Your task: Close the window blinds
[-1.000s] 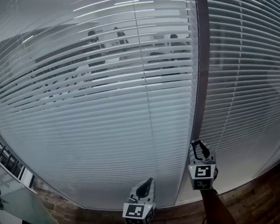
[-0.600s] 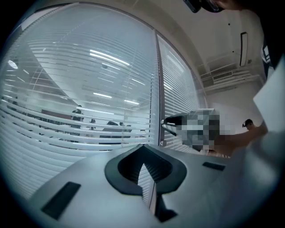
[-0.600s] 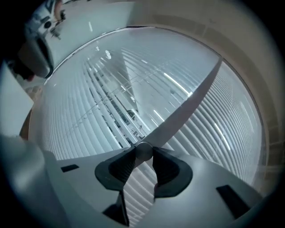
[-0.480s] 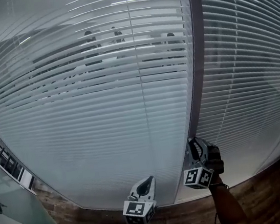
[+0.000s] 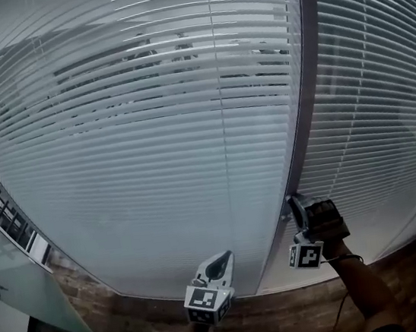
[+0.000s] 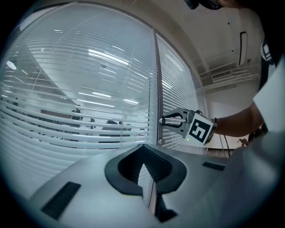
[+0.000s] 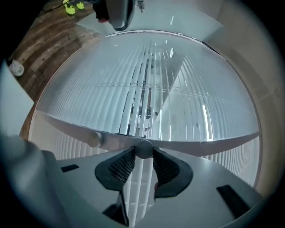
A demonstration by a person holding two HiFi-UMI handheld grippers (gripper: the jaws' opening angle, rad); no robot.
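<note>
Left pane: window blinds (image 5: 149,131) hang behind the glass. Lower slats read as a flat pale sheet. Upper slats are tilted partly open, with dark gaps and a lit room showing through them. Wooden floor (image 5: 123,327) below the sill.

Low centre: left gripper (image 5: 217,263) points at the glass, near it but apart from it. Its own view shows the pads meeting tip to tip with nothing between them; idle.

Right of that: dark frame post (image 5: 304,71) dividing the two panes. Right gripper (image 5: 296,204) is up against the post's lower part. In its own view the jaws are clamped on a small round knob (image 7: 144,148) that stands out from the frame, one pad on each side.

Far right: second blind (image 5: 383,98), slats thin, gaps harder to judge.

Step in hand, as I read it: the tilt control is gripped and the slats are not yet shut. Next move likely calls for rolling the wrist to rotate the knob while keeping the clamp square so the pads don't slip, watching the upper gaps close.
</note>
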